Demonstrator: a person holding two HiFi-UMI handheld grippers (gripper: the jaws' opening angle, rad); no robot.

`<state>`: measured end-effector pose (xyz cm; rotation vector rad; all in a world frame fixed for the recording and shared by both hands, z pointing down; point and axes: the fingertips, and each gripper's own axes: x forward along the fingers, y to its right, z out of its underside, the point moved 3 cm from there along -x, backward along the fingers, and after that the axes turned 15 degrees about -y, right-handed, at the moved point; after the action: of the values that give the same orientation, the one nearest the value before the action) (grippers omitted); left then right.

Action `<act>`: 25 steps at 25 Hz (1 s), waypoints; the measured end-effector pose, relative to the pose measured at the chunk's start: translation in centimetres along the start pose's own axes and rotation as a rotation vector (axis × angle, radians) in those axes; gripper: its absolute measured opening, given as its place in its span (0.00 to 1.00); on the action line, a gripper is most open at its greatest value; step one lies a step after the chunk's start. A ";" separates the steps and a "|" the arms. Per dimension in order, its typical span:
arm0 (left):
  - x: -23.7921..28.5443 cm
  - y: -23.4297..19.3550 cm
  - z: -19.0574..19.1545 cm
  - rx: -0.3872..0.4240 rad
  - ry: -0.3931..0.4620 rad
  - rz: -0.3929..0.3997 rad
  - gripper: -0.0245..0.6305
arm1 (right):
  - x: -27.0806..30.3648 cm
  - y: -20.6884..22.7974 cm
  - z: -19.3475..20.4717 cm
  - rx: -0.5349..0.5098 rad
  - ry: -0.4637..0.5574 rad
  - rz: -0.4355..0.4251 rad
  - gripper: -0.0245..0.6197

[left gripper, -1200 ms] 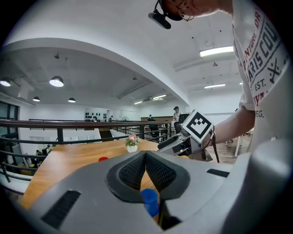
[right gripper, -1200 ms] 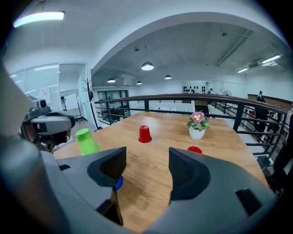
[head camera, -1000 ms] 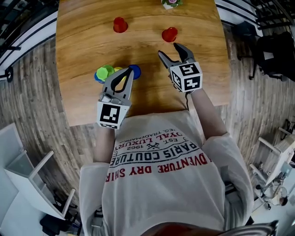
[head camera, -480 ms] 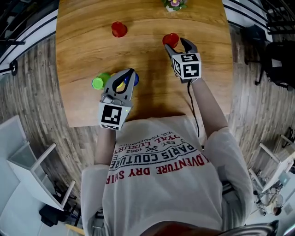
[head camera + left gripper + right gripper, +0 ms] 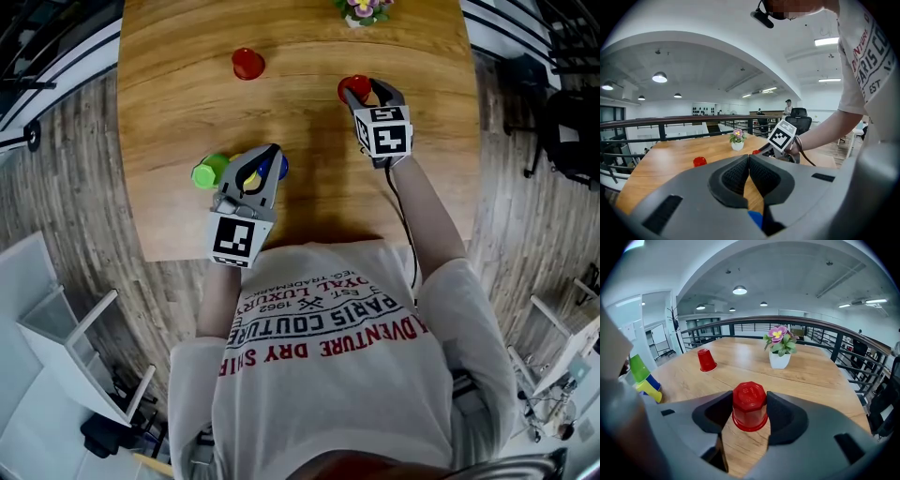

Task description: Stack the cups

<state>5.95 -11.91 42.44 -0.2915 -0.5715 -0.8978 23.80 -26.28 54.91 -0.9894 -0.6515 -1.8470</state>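
While we count, we find two red cups, one stack of coloured cups, one pot and two grippers on or over one table [image 5: 169, 103]. The near red cup [image 5: 749, 406] stands upside down between the jaws of the right gripper [image 5: 367, 94]. These jaws have just been closing, and their pads lie against both sides of the cup. The far red cup [image 5: 247, 64] also stands upside down, well apart, towards the far left of the table.

The left gripper [image 5: 749, 159] has its tips together and holds nothing. It hangs over the stack [image 5: 210, 172], which lies on its side. We see green, yellow and blue there, but the gripper covers part of it, so we cannot count its cups with certainty. The pot [image 5: 780, 359] is cut off at the top edge of the head view.

The table is wood with clear grain. The red cups are glossy, and the near one has an eight-sided base. The left jaws carry ribbed dark pads, and the pot is white with a pink flower.
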 end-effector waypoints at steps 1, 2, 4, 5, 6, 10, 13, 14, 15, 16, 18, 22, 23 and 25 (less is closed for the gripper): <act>-0.1 -0.1 0.0 0.003 0.002 0.001 0.06 | -0.2 -0.2 0.0 -0.006 0.003 -0.003 0.41; -0.2 -0.1 0.0 0.004 0.006 0.002 0.06 | -0.5 -0.3 -0.1 -0.013 0.009 -0.003 0.41; -0.5 -0.1 0.0 0.002 0.016 0.005 0.06 | -1.4 -0.8 -0.2 -0.032 0.023 0.003 0.41; -0.7 -0.1 0.0 0.007 0.022 0.006 0.06 | -1.9 -1.2 -0.3 -0.043 0.031 0.005 0.41; -0.9 -0.1 0.0 0.013 0.029 0.006 0.06 | -2.4 -1.7 -0.3 -0.051 0.039 0.003 0.41; -2.1 0.1 -0.2 0.021 0.057 0.012 0.06 | -4.7 -3.9 -0.4 -0.060 0.065 -0.034 0.41; -3.3 0.0 0.0 0.031 0.075 0.014 0.06 | -6.2 -6.1 -0.7 -0.080 0.082 -0.050 0.41; -3.8 -0.1 0.2 0.033 0.080 0.013 0.06 | -6.7 -6.9 -0.8 -0.092 0.086 -0.056 0.41; -4.4 -0.1 0.4 0.032 0.084 0.011 0.06 | -7.2 -7.9 -0.8 -0.106 0.090 -0.064 0.41; -5.0 -0.2 0.6 0.031 0.089 0.009 0.06 | -7.7 -8.8 -0.8 -0.120 0.094 -0.074 0.41; -6.1 -0.5 0.9 0.031 0.099 0.007 0.06 | -8.6 -10.7 -0.9 -0.148 0.100 -0.093 0.41; -8.5 -1.5 1.3 0.040 0.119 0.005 0.06 | -10.0 -14.7 -1.1 -0.195 0.107 -0.124 0.41; -9.1 -1.9 1.4 0.044 0.123 0.004 0.06 | -10.3 -15.6 -1.2 -0.201 0.110 -0.130 0.41; -10.1 -2.5 1.7 0.049 0.129 0.004 0.06 | -10.7 -17.4 -1.4 -0.207 0.115 -0.139 0.41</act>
<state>-1.59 -6.09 37.96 -0.1891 -0.4722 -0.8906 10.54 -14.62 44.63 -0.9813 -0.4767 -2.1105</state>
